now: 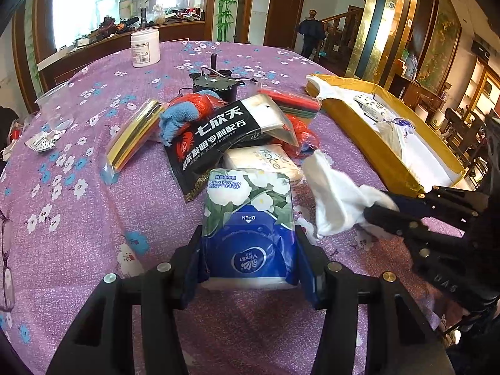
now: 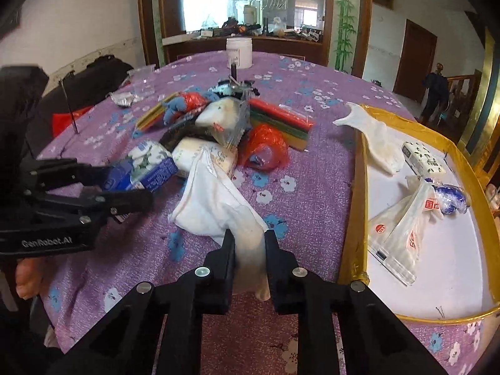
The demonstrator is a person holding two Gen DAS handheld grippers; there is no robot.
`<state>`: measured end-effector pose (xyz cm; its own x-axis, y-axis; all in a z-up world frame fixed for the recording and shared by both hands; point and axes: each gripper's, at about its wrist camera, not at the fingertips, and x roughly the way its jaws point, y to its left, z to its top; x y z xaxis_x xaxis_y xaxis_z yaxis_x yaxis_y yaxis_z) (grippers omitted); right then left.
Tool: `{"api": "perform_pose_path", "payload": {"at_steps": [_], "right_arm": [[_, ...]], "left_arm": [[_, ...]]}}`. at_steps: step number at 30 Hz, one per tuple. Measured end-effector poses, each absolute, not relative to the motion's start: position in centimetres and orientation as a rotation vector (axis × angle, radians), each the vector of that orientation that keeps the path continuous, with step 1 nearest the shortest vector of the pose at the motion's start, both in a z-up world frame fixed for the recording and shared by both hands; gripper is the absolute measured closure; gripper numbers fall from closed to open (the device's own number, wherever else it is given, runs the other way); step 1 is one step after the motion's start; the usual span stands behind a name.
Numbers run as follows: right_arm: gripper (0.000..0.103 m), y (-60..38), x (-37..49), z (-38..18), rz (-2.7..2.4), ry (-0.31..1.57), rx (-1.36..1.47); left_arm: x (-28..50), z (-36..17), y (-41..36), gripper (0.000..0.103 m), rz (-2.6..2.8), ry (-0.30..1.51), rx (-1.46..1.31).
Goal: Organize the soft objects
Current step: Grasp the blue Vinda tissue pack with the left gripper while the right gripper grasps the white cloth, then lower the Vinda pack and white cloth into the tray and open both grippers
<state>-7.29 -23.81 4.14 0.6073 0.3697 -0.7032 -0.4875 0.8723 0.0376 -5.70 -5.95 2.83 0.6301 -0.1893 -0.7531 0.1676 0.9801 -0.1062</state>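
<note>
At the purple table (image 1: 78, 218), the left gripper (image 1: 248, 261) clamps a tissue pack (image 1: 250, 218) — the right gripper (image 2: 250, 250) pinches a white cloth (image 2: 215, 200), gold tray (image 2: 359, 187) at its three o'clock

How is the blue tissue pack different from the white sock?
The tissue pack is blue with flowers and boxy; the white sock is plain and floppy. The left tongs squeeze the pack; the right tongs pinch the sock. Both are soft.
</note>
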Motion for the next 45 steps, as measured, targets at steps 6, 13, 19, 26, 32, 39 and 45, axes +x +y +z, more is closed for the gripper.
{"api": "perform_pose_path", "payload": {"at_steps": [6,13,19,26,32,39,45], "right_arm": [[0.083,-24.6,-7.3,5.0,0.506,0.756,-0.101],[0.083,-25.0,-7.8,6.0,0.56,0.731,-0.026],[0.083,-27.3,-7.9,7.0,0.538,0.701,0.05],[0.083,-30.0,-7.1,7.2,0.5,0.702,0.143],[0.083,-32.6,-7.2,8.1,0.47,0.67,0.201],[0.083,-36.3,-7.5,8.8,0.423,0.631,0.273],[0.083,-40.0,-7.4,8.7,0.357,0.608,0.347]], "left_arm": [[-5.7,2.9,-5.9,0.051,-0.208,0.862,-0.027],[-5.9,3.1,-5.9,0.051,-0.212,0.846,-0.033],[-6.1,3.3,-6.2,0.051,-0.202,0.834,-0.022],[-5.8,3.4,-7.0,0.051,-0.222,0.847,-0.031],[-5.5,4.0,-8.9,0.051,-0.257,0.864,-0.023],[-4.9,6.3,-12.6,0.051,-0.322,0.846,0.009],[-4.3,7.6,-17.5,0.051,-0.395,0.832,0.062]]}}
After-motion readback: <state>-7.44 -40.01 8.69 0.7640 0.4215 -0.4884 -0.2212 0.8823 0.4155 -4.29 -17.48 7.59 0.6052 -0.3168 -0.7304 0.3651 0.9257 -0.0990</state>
